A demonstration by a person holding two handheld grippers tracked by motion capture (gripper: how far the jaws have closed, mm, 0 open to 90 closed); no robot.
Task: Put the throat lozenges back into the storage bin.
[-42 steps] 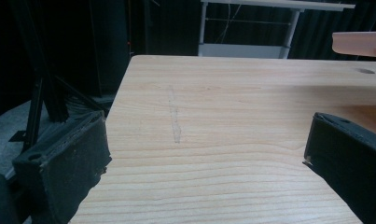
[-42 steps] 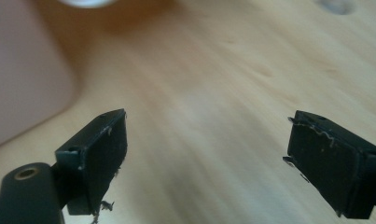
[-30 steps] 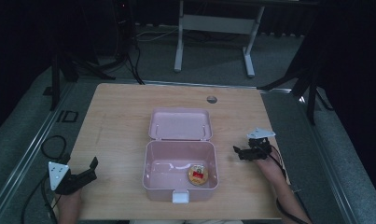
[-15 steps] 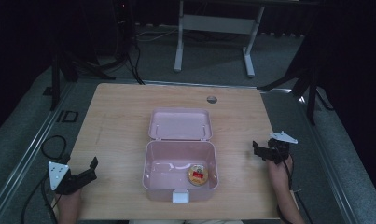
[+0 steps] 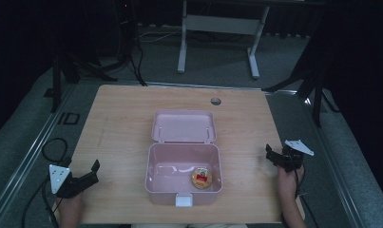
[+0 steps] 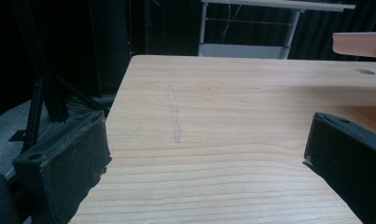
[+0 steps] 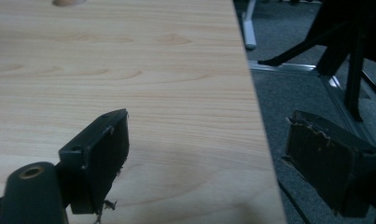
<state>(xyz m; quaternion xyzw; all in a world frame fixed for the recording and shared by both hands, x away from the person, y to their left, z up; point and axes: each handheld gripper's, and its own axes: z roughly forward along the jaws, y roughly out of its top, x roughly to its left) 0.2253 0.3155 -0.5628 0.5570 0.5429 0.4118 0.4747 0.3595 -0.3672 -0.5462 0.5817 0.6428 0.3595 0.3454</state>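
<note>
Between both sets of empty, spread jaws, the pink lunchbox is sitting open, apparently awaiting closing by the right gripper.

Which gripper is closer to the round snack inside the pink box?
Right. The right gripper sits just past the pink box holding the snack; the left gripper is farther off.

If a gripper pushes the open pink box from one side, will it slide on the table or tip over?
The pink box would probably slide: it looks low and wide, sitting flat on the smooth wooden table. Its raised lid may wobble or fall shut. It is likely light, holding just one small round snack, so a gentle push should be enough.
</note>
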